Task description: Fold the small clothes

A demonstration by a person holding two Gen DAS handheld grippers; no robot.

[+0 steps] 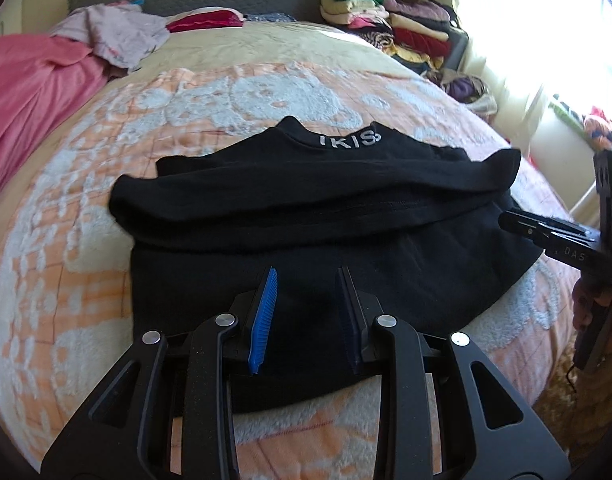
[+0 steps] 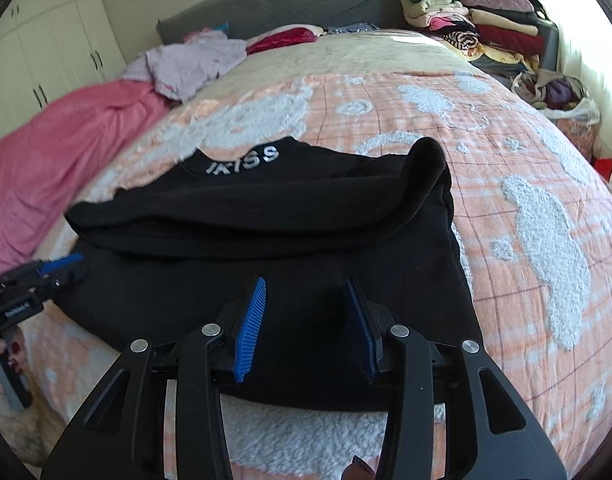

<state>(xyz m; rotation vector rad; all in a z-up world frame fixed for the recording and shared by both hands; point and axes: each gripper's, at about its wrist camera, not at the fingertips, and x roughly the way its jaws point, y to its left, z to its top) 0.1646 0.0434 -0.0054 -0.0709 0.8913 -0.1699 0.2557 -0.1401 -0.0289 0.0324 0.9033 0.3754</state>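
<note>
A black top (image 1: 326,184) (image 2: 265,208) with white lettering on its collar (image 1: 350,139) lies flat on the peach and white bedspread (image 1: 265,88). Its sleeves are folded across the chest as a thick band. My left gripper (image 1: 307,276) stands open over the lower left part of the top, nothing between its blue pads. My right gripper (image 2: 306,284) stands open over the lower right part, also with nothing between its pads. Each gripper shows at the edge of the other view: the right gripper (image 1: 522,220) by the garment's right side, the left gripper (image 2: 61,264) by its left side.
A pink blanket (image 1: 33,92) and a crumpled lilac garment (image 1: 117,36) lie at the far left of the bed. Stacks of folded clothes (image 1: 386,20) sit at the far right corner by a bright window. White wardrobe doors (image 2: 45,40) stand beyond the left side.
</note>
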